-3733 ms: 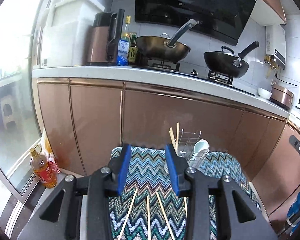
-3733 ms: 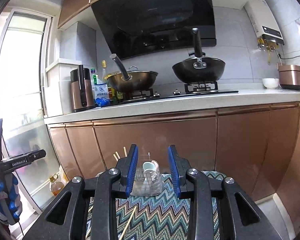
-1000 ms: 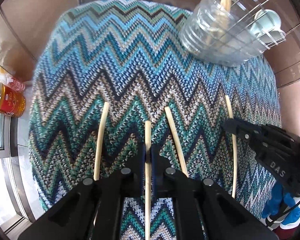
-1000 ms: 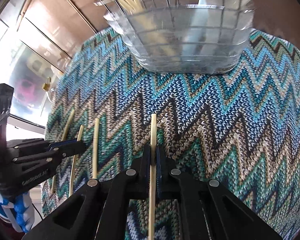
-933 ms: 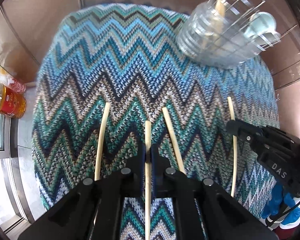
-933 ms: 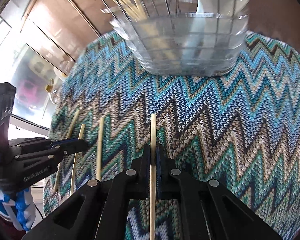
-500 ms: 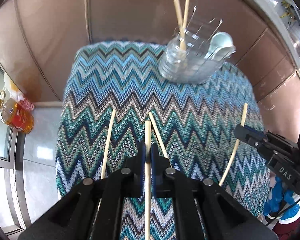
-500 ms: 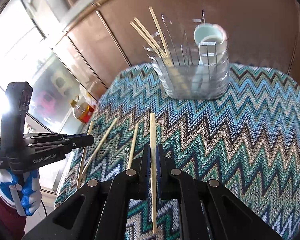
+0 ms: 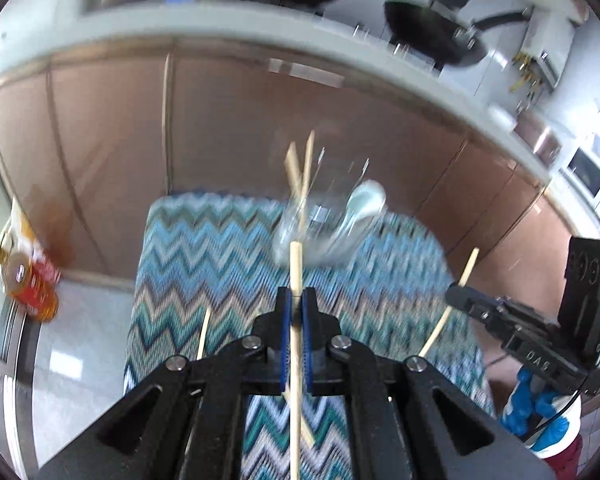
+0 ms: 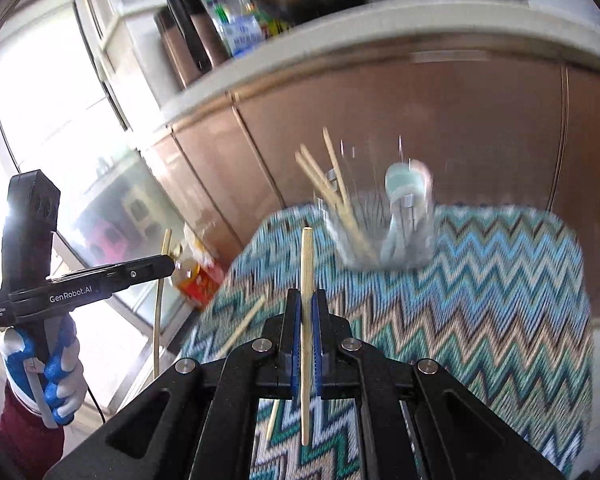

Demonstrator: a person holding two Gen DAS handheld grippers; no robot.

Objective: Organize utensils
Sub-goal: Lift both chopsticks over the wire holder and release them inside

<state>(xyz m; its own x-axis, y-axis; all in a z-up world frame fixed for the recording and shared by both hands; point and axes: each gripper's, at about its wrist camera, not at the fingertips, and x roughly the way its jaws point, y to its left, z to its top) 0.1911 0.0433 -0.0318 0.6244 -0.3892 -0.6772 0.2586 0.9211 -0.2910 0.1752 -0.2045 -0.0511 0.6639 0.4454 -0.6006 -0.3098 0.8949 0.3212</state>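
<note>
My left gripper (image 9: 295, 304) is shut on a wooden chopstick (image 9: 295, 272) and holds it above the zigzag cloth (image 9: 204, 248). My right gripper (image 10: 307, 307) is shut on another chopstick (image 10: 307, 264), also lifted. A clear utensil holder (image 9: 320, 228) with chopsticks and a pale spoon stands at the cloth's far side; it also shows in the right wrist view (image 10: 384, 232). Loose chopsticks (image 9: 203, 332) lie on the cloth. The right gripper shows in the left wrist view (image 9: 456, 294), the left gripper in the right wrist view (image 10: 168, 266). Both views are motion-blurred.
Copper cabinet doors (image 9: 240, 128) stand behind the table, under a counter with woks (image 9: 432, 40). An oil bottle (image 9: 28, 284) stands on the floor at left. A glass door (image 10: 60, 120) is at the left.
Both grippers have lifted their chopsticks off the cloth and tilted up toward the holder. The view now reaches the counter.
</note>
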